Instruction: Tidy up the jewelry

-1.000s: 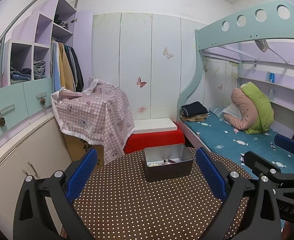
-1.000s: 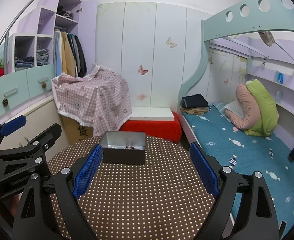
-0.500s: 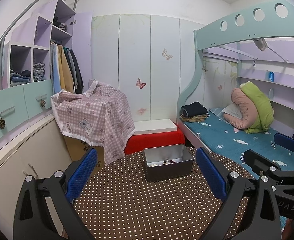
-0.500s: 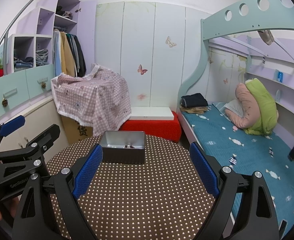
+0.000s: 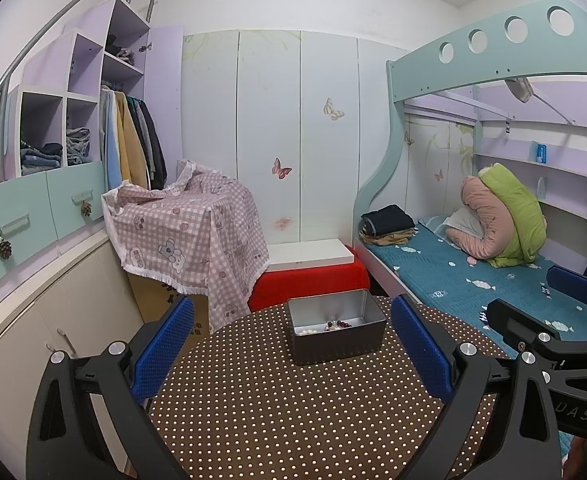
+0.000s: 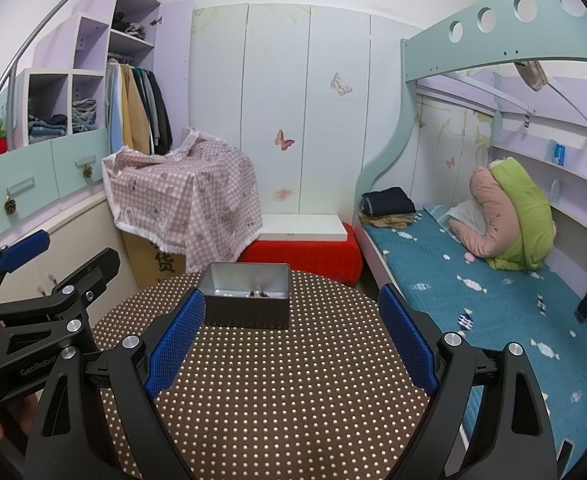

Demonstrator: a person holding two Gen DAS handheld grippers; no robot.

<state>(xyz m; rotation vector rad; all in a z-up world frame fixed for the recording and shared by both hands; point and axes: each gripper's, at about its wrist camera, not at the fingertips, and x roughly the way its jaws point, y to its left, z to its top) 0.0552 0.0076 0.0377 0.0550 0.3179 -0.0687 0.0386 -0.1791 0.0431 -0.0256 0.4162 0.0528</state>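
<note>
Both tongs wide apart, nothing between the pads. Left tongs [image 5: 291,354] and right tongs [image 6: 291,340] hover over the worktop [image 5: 293,412]. Tin [image 5: 335,330] sits dead ahead of both, near the worktop's far edge (beads [image 5: 335,325] inside). Bare worktop between tongs and tin. Bed [image 6: 493,292] right of the right tongs.

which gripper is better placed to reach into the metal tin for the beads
Left, slightly. Both are open and empty, but the tin sits centred between the left gripper pads, while it lies left of centre for the right gripper.
</note>
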